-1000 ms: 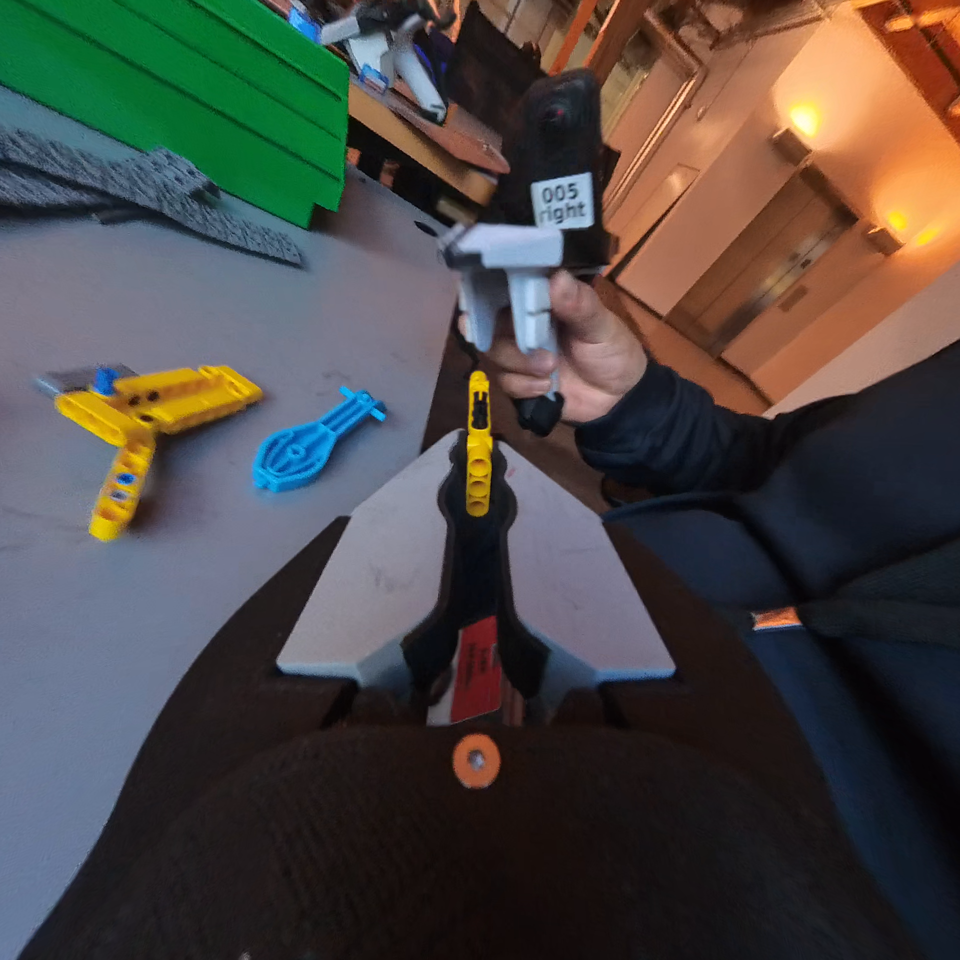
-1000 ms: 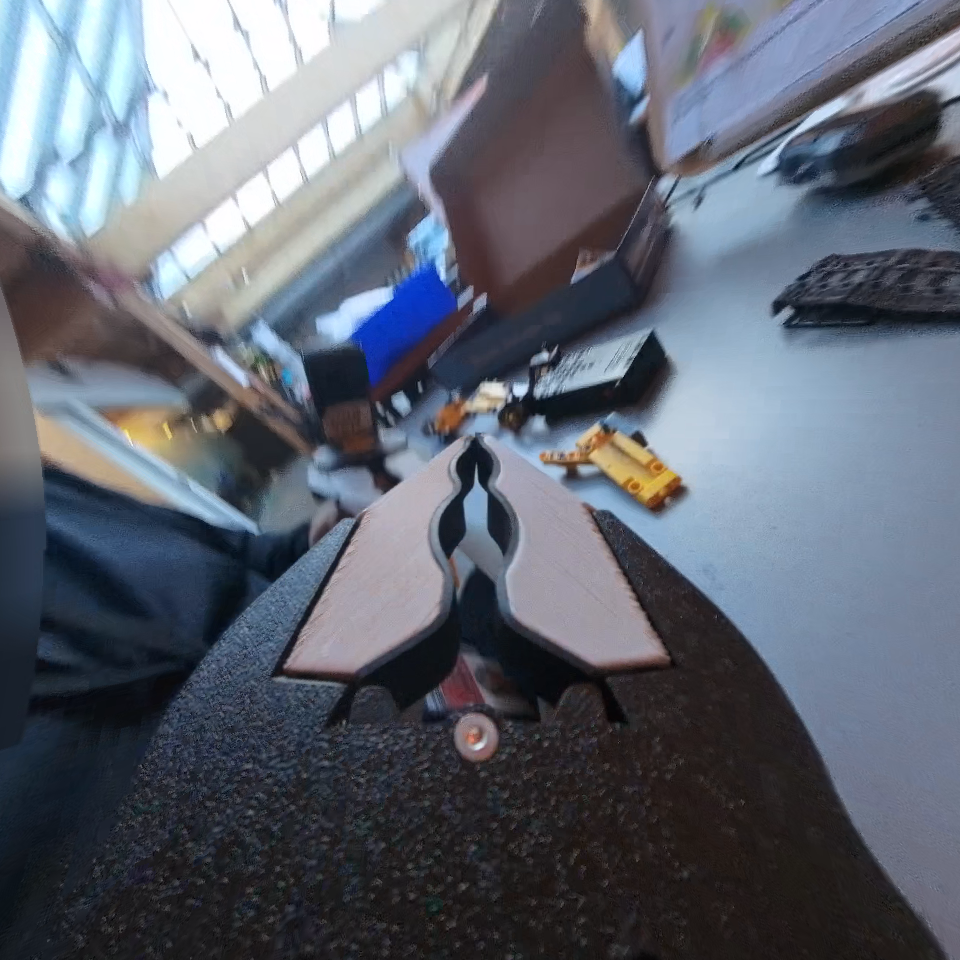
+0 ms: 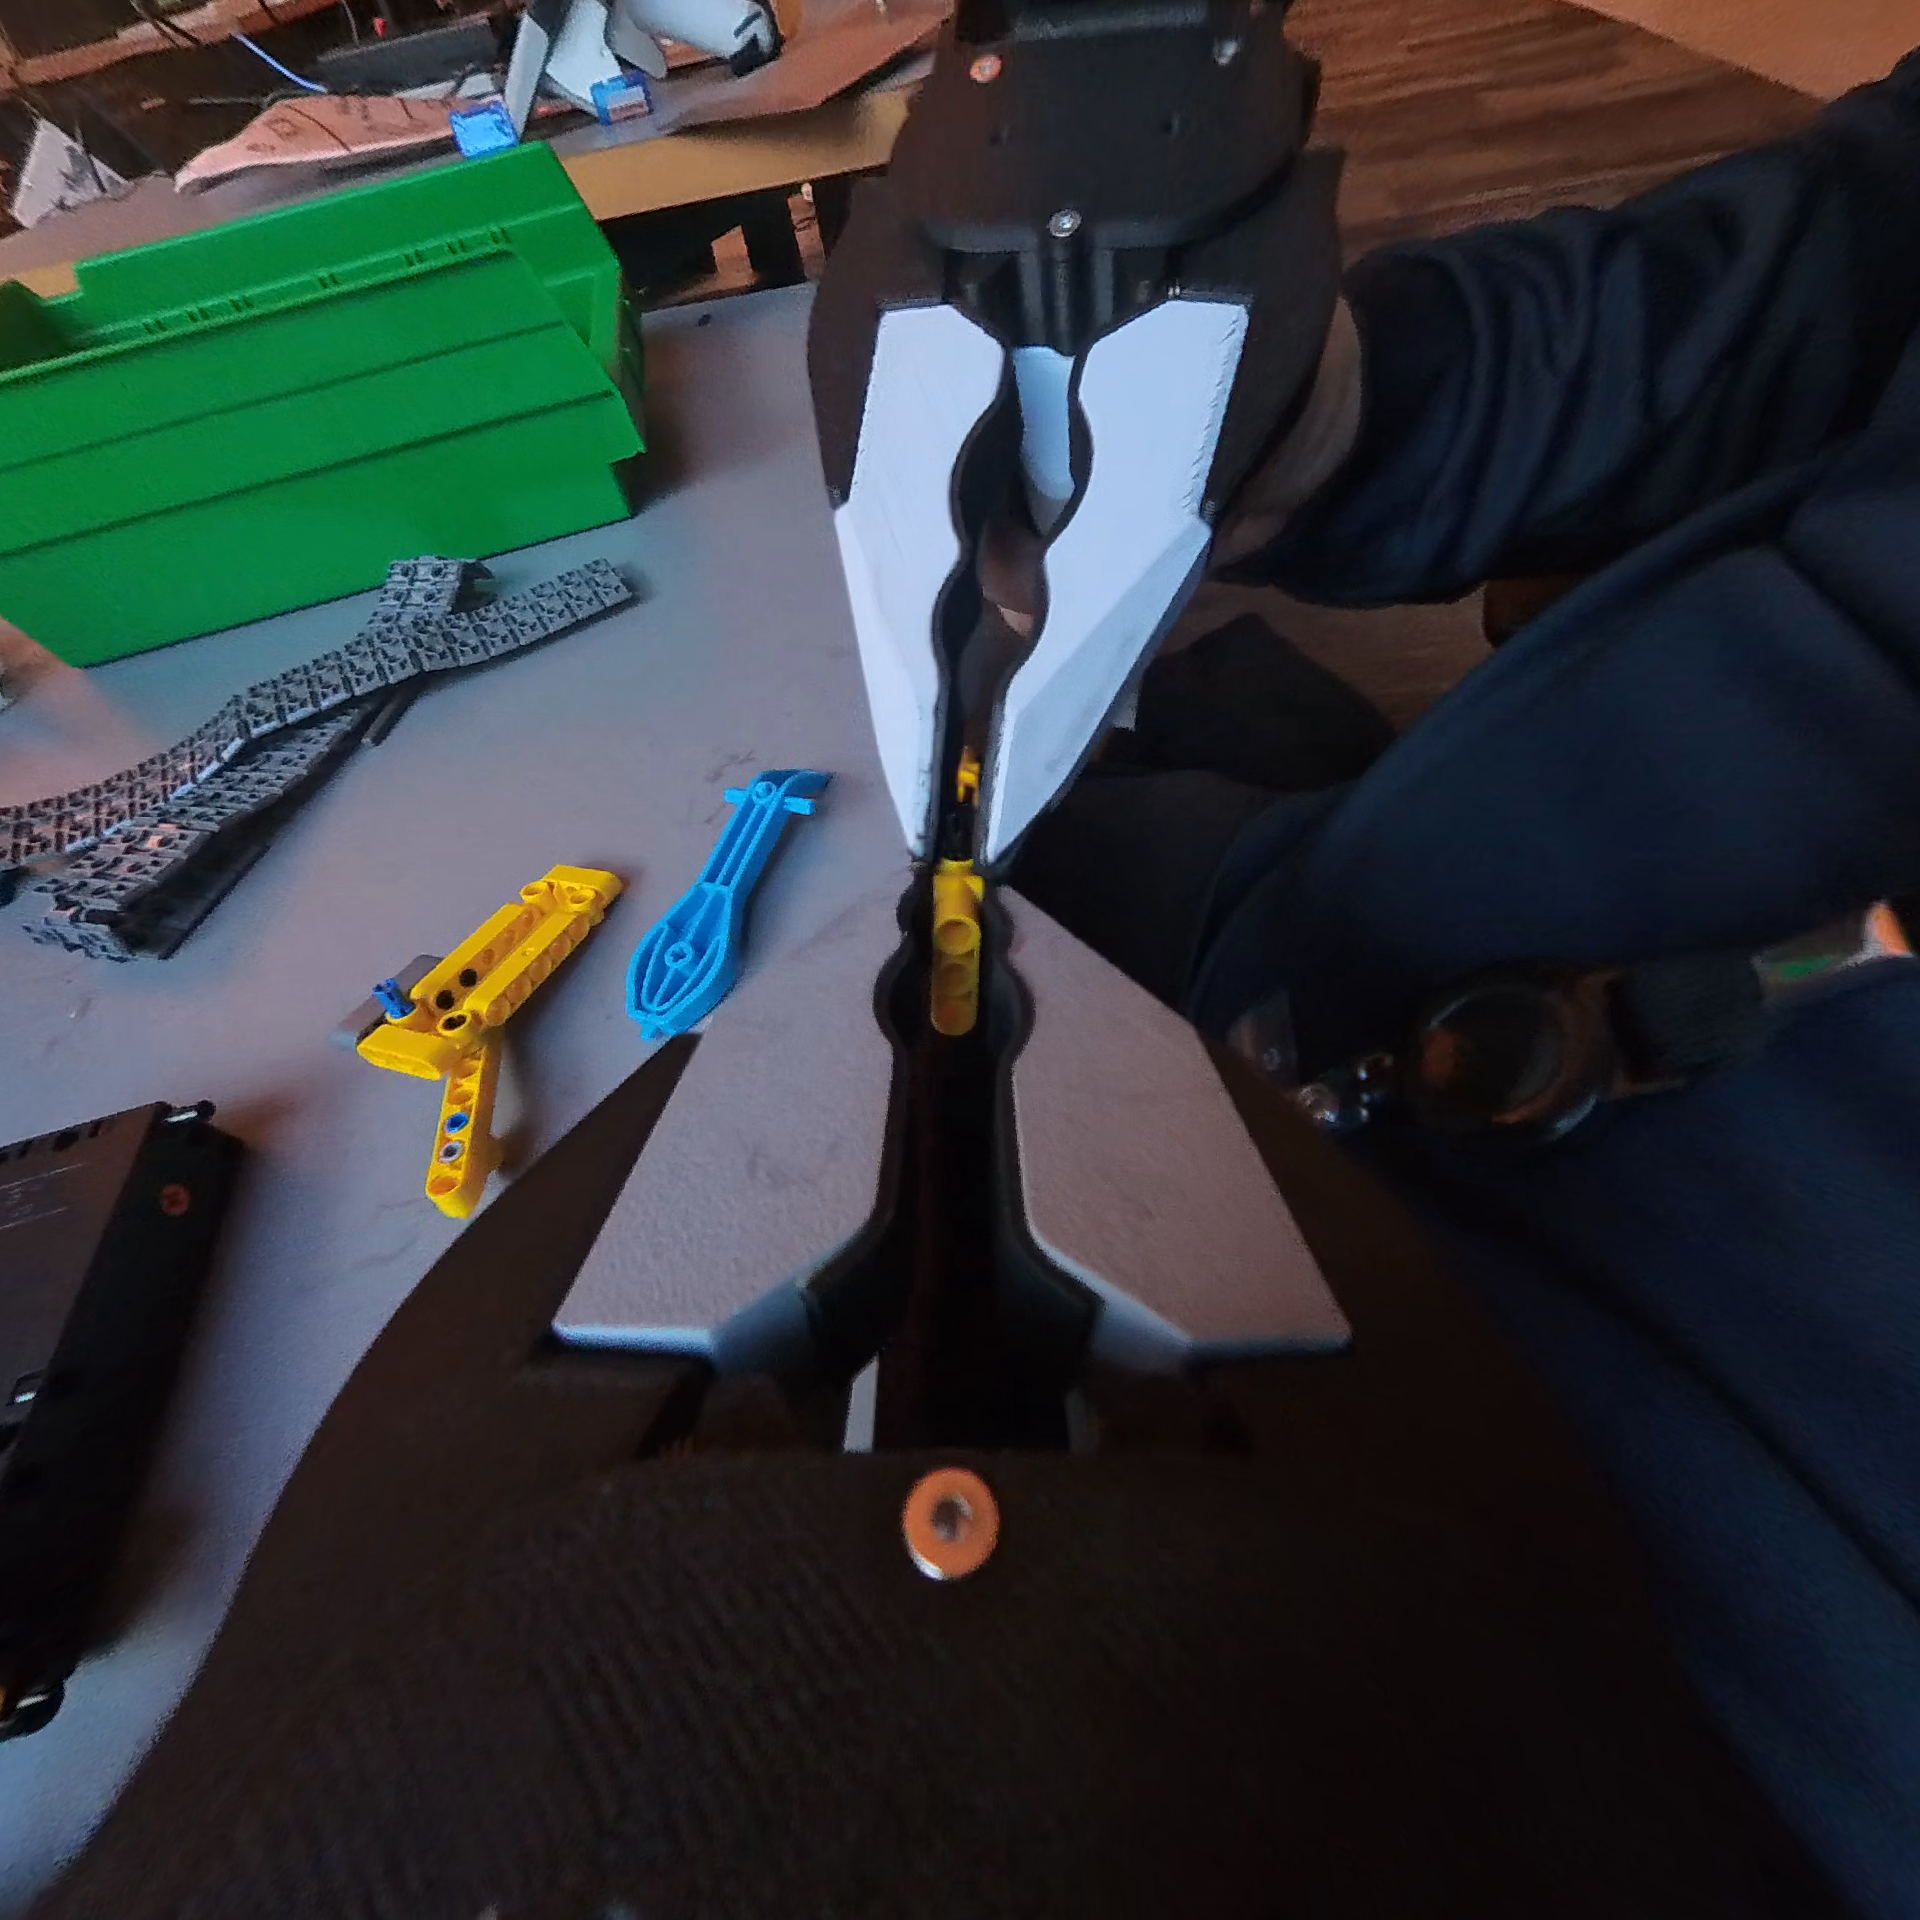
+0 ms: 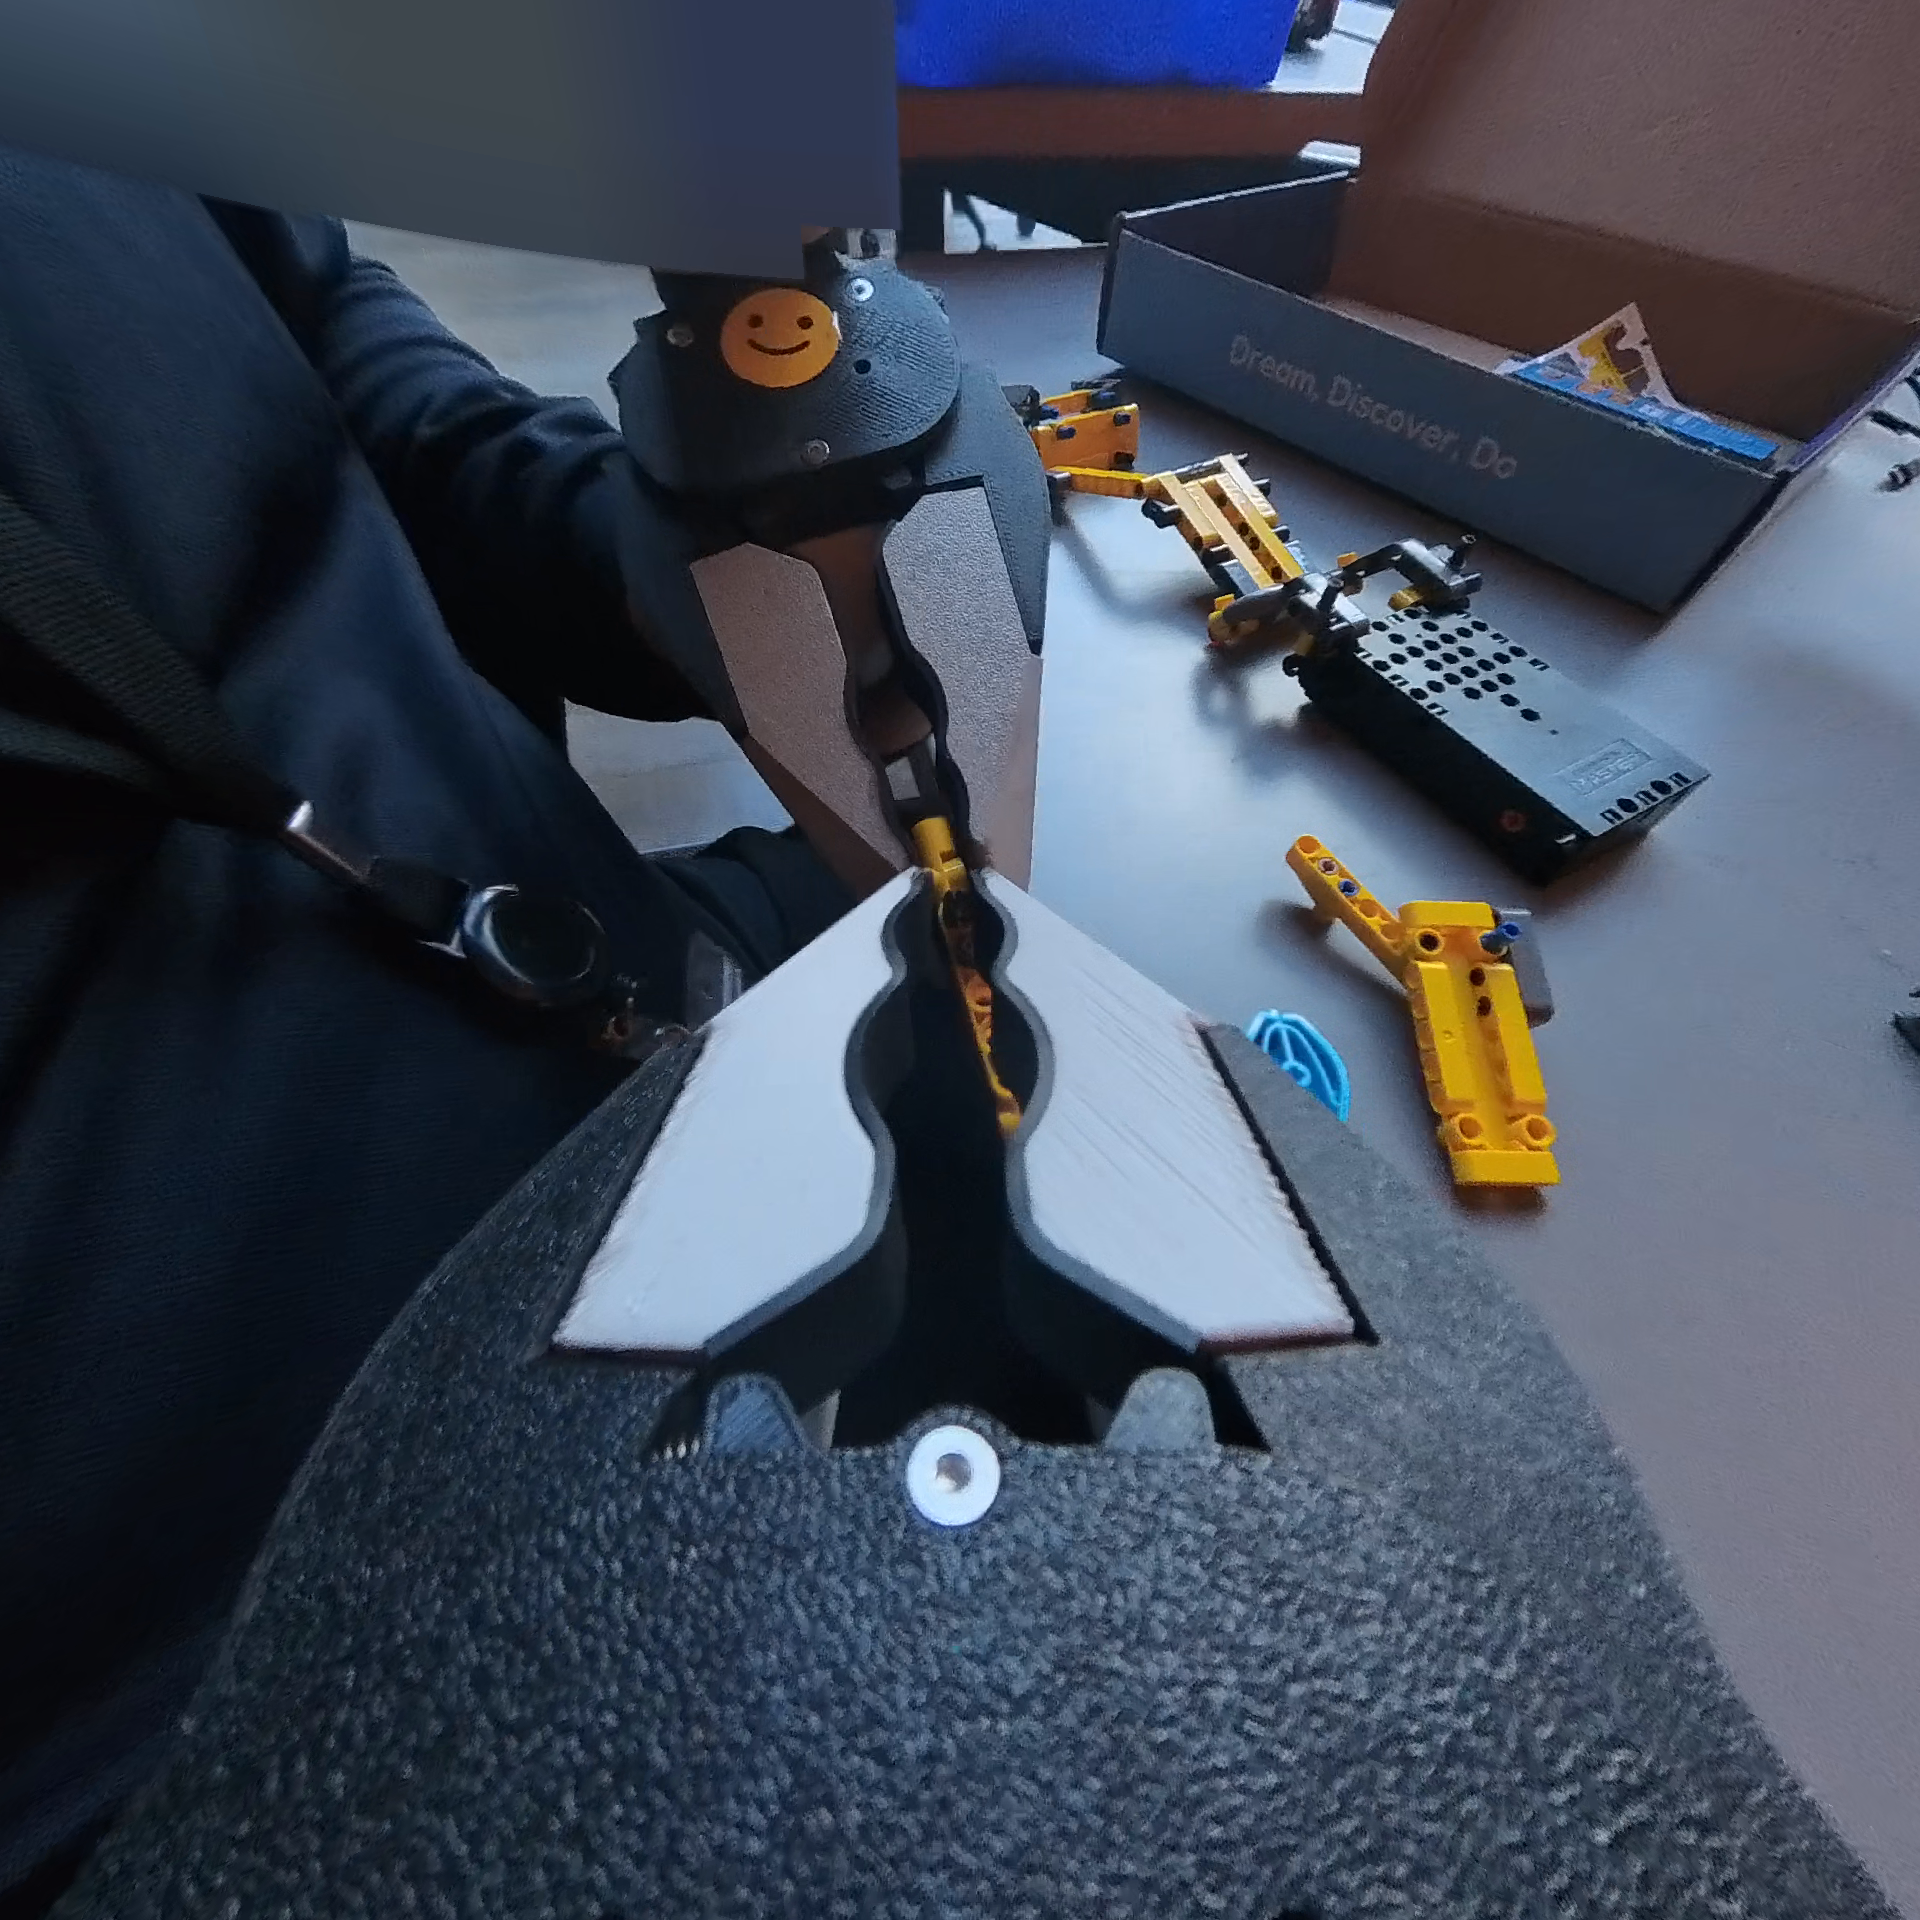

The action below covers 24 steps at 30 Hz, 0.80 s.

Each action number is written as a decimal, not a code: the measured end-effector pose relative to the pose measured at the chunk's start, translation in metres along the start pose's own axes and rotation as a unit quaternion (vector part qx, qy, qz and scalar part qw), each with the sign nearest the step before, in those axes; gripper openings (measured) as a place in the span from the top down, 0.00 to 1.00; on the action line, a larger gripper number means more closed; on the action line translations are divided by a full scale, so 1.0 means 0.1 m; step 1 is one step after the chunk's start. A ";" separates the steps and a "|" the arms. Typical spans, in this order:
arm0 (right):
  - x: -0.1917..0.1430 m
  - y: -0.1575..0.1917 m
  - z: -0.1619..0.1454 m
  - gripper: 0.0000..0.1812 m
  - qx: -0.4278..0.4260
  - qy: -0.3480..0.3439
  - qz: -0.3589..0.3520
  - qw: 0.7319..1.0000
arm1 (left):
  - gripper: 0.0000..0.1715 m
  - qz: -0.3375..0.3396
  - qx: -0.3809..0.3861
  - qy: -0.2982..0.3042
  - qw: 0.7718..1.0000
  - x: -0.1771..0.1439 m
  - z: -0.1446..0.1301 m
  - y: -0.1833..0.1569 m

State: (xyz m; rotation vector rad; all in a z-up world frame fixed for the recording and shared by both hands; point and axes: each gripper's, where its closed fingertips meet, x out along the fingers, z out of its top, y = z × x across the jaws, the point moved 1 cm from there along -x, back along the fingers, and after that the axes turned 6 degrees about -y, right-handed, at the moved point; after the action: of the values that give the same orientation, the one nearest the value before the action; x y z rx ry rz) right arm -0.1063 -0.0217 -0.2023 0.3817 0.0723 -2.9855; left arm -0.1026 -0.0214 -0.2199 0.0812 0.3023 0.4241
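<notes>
The left gripper (image 3: 951, 914) is seen closed on a small yellow beam (image 3: 954, 951), which is clamped between its fingertips and held in the air just off the near edge of the grey table (image 3: 582, 769). The right gripper (image 4: 961, 904) is met tip to tip with it, and its jaws are likewise drawn in around the far end of the same yellow beam (image 4: 971, 997); whether that end is firmly pinched or only enclosed cannot be told for certain, though contact appears to be made.

The beam is judged light, rigid plastic with a smooth, somewhat slippery finish; it is best taken across its flat sides near an end, where the holes give the pads some purchase. Little force should be needed, and twisting could let it slip.

On the table to the left, a blue paddle-shaped piece (image 3: 707, 925) is laid nearest, with a yellow angled assembly (image 3: 488, 1018) beside it. Farther off, dark tread strips (image 3: 312, 686) and a green bin (image 3: 312, 395) are found. In the right wrist view, a black perforated block (image 4: 1496, 717) joined to yellow parts (image 4: 1226, 520) is seen beyond the angled assembly, and an open cardboard box (image 4: 1403, 416) is set at the far side. A dark sleeve (image 3: 1558, 395) is seen behind the grippers, and a cluttered workroom lies beyond.
</notes>
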 end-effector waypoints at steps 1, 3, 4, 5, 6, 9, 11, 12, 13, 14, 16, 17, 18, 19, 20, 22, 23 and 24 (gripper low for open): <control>-0.01 0.01 -0.01 0.99 -0.008 -0.006 -0.007 1.000 | 0.96 0.001 0.006 0.001 1.000 0.01 -0.01 -0.01; -0.01 0.00 -0.03 1.00 -0.016 -0.010 -0.028 0.999 | 0.96 0.008 0.018 0.012 1.000 0.03 -0.04 0.00; -0.01 -0.02 -0.04 1.00 -0.016 -0.015 -0.042 0.999 | 0.96 0.014 0.017 0.013 1.000 0.03 -0.04 0.02; -0.01 -0.04 -0.03 1.00 -0.013 -0.024 -0.058 0.998 | 0.96 0.025 0.010 0.011 1.000 0.03 -0.04 0.05; -0.02 -0.08 -0.01 1.00 -0.006 -0.036 -0.076 0.996 | 0.96 0.038 -0.001 0.005 0.999 0.04 -0.02 0.09; -0.03 -0.17 0.04 1.00 0.016 -0.061 -0.120 0.991 | 0.96 0.062 -0.039 -0.012 0.997 0.04 0.02 0.16; -0.04 -0.20 0.07 1.00 0.023 -0.070 -0.134 0.988 | 0.96 0.063 -0.051 -0.021 0.996 0.05 0.05 0.18; -0.05 -0.21 0.08 1.00 0.029 -0.074 -0.136 0.988 | 0.96 0.065 -0.054 -0.024 0.996 0.05 0.06 0.19; -0.06 -0.21 0.08 1.00 0.038 -0.078 -0.135 0.987 | 0.96 0.067 -0.055 -0.025 0.996 0.05 0.07 0.19; -0.06 -0.22 0.08 1.00 0.049 -0.081 -0.133 0.987 | 0.96 0.069 -0.055 -0.024 0.996 0.06 0.06 0.20; -0.06 -0.25 0.07 1.00 0.068 -0.091 -0.137 0.984 | 0.96 0.068 -0.075 -0.027 0.995 0.07 0.05 0.22; -0.06 -0.26 0.07 1.00 0.074 -0.095 -0.139 0.983 | 0.97 0.063 -0.091 -0.033 0.993 0.07 0.05 0.22; -0.06 -0.27 0.08 1.00 0.082 -0.101 -0.138 0.982 | 0.96 0.058 -0.108 -0.039 0.992 0.07 0.06 0.22; -0.06 -0.28 0.08 1.00 0.092 -0.107 -0.135 0.981 | 0.96 0.053 -0.120 -0.044 0.990 0.07 0.07 0.22; -0.06 -0.28 0.09 1.00 0.102 -0.113 -0.133 0.979 | 0.96 0.054 -0.124 -0.047 0.990 0.07 0.07 0.23; -0.07 -0.29 0.11 1.00 0.120 -0.127 -0.125 0.977 | 0.96 0.054 -0.123 -0.052 0.990 0.06 0.09 0.24; -0.07 -0.29 0.12 1.00 0.128 -0.135 -0.121 0.975 | 0.96 0.051 -0.125 -0.056 0.989 0.05 0.11 0.23; -0.07 -0.29 0.13 1.00 0.133 -0.142 -0.116 0.974 | 0.96 0.048 -0.127 -0.061 0.989 0.04 0.12 0.23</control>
State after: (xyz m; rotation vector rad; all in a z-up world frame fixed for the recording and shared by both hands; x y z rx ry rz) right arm -0.1064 0.0070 -0.1867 -0.0386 -0.3381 -3.2534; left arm -0.1044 0.0012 -0.2063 -0.1275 0.1233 0.5476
